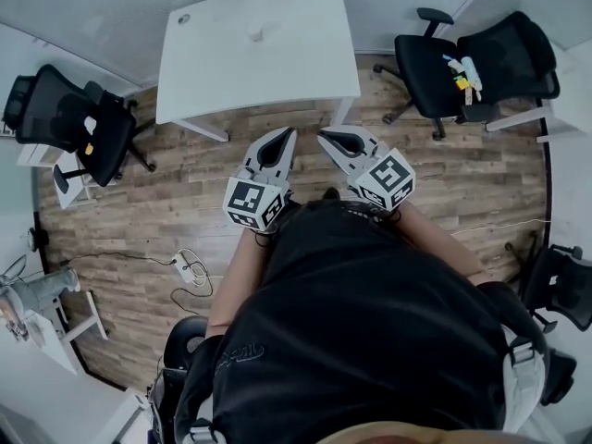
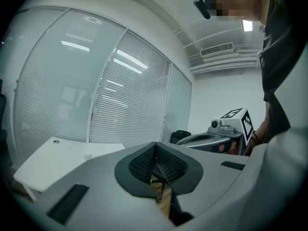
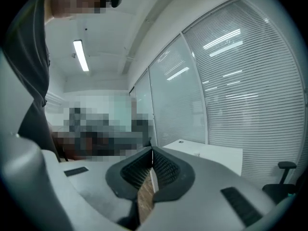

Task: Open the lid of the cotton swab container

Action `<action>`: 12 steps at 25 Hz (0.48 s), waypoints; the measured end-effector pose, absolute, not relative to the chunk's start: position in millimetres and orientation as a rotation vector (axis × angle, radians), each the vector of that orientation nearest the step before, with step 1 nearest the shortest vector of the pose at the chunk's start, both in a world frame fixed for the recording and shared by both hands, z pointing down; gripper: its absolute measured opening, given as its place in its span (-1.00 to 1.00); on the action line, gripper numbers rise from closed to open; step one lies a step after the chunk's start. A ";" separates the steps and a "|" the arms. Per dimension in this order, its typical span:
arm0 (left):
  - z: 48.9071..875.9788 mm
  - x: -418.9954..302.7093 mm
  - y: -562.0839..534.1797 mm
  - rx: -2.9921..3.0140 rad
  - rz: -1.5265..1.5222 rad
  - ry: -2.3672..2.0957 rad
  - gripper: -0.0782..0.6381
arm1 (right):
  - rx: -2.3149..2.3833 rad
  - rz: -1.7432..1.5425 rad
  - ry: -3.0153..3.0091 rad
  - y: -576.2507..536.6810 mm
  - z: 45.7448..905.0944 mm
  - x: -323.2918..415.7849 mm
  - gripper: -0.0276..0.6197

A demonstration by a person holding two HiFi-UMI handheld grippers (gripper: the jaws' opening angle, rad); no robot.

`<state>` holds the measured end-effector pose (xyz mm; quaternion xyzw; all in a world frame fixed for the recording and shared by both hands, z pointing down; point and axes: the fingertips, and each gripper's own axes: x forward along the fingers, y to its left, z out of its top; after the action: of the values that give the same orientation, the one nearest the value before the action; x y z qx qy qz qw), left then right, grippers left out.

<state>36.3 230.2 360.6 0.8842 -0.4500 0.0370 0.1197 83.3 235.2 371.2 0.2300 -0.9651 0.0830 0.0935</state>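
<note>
Nearest, a person's black fabric shirt fills the lower head view. Ahead of it, the hands hold two smooth grey plastic tools, each carrying a marker cube and tapering to a point aimed at the table. The left gripper has its ribbed black pads pressed together with nothing between them. The right gripper is likewise closed and empty. Beneath them lies a plank wood floor. Farther on stands a white, flat, rectangular table. The cotton swab container sits about mid-width on its far half, well apart from both grippers. It is a small pale shape, too small to tell its long axis or facing. A black mesh-backed left chair and right chair flank the table.
</note>
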 end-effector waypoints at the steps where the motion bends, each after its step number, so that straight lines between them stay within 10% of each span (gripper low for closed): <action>1: 362.1 38.5 229.3 2.584 0.115 -1.307 -0.74 | 0.683 0.252 -2.865 233.6 371.8 84.2 -0.84; 12: 367.8 40.8 200.6 2.583 0.140 -1.257 -0.74 | 0.701 0.279 -2.862 208.7 378.5 84.0 -0.84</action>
<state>40.8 200.6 367.8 0.8902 -0.4332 0.0482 0.1325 84.0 208.7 378.5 0.2359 -0.9630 0.0937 0.0909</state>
